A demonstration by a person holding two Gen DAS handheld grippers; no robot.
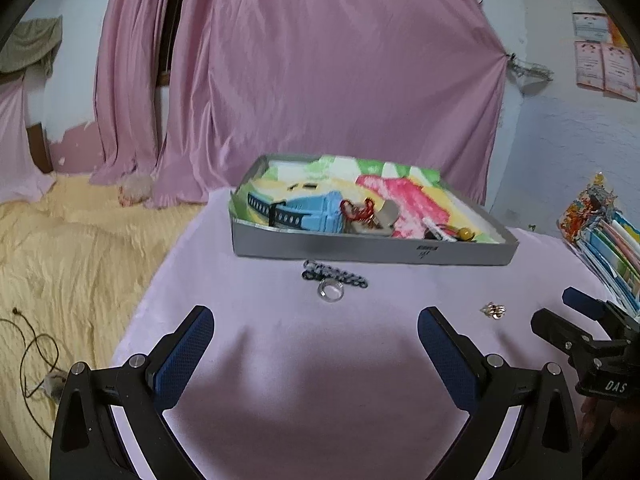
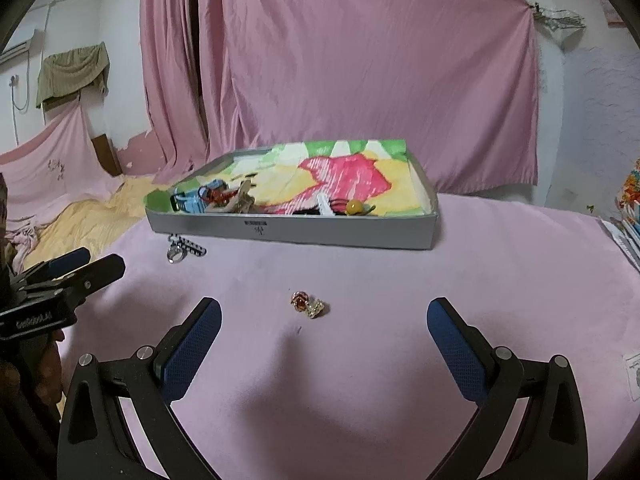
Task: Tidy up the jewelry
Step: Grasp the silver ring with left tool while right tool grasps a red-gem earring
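A pink-clothed worktop carries a shallow grey cardboard tray of trinkets. Both the left hand-held gripper and right hand-held gripper gape empty. Just before the tray lie a dark beaded bracelet touching a silver ring, and, apart, small gold earrings.

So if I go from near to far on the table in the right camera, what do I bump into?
Right tongs → gold earrings → silver ring → gray box → pink curtain.
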